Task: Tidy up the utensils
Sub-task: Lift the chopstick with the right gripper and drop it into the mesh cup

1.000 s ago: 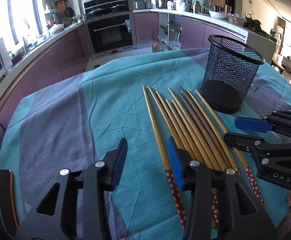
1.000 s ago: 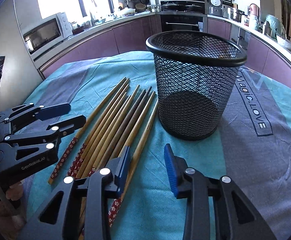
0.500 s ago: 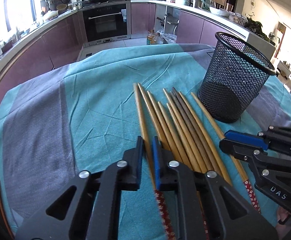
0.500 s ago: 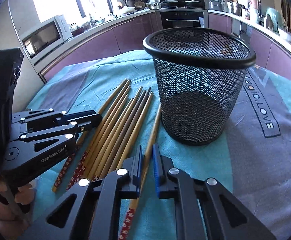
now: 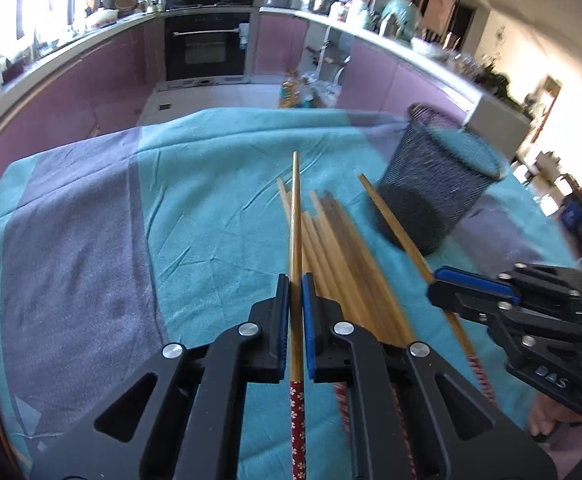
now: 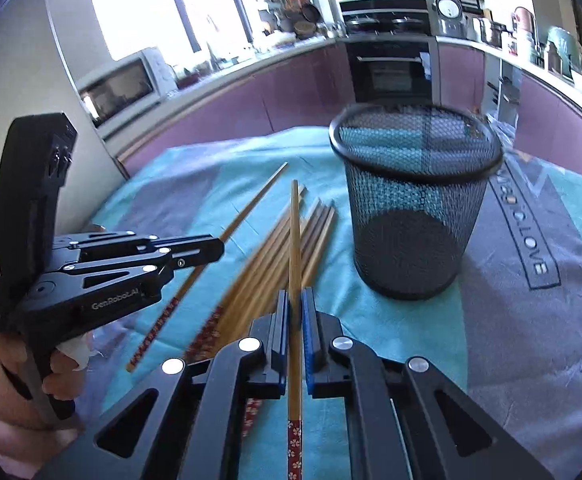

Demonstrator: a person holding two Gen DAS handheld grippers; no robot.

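A: Progress so far? Basket [image 6: 415, 216] looks empty thru the mesh, nothing standing in it, so I'd say 0 sticks stowed.

B: Agreed. Both grippers are loaded tho. Left gripper [image 5: 296, 292] has its fingers closed on one chopstick [image 5: 296, 216], tip pointing fwd, lifted above the pile. Right gripper [image 6: 296, 308] has its fingers closed on another chopstick [image 6: 295, 240], same way, red patterned end behind the fingers.

A: And the rest?

B: Pile [image 5: 331, 248] lies on the table [image 5: 91, 240], on the teal cloth, roughly parallel, just beside the basket. Count is fuzzy w/ motion blur, approx six or more. One stick in the left view lies angled toward the basket foot.

A: So stage = first pair picked, not yet dropped in.

B: Yep. Basket stands upright to the right of the pile, near both grippers. Next, I'd guess, tip each stick over the rim and let go, then repeat for the pile. Most of the job is left.
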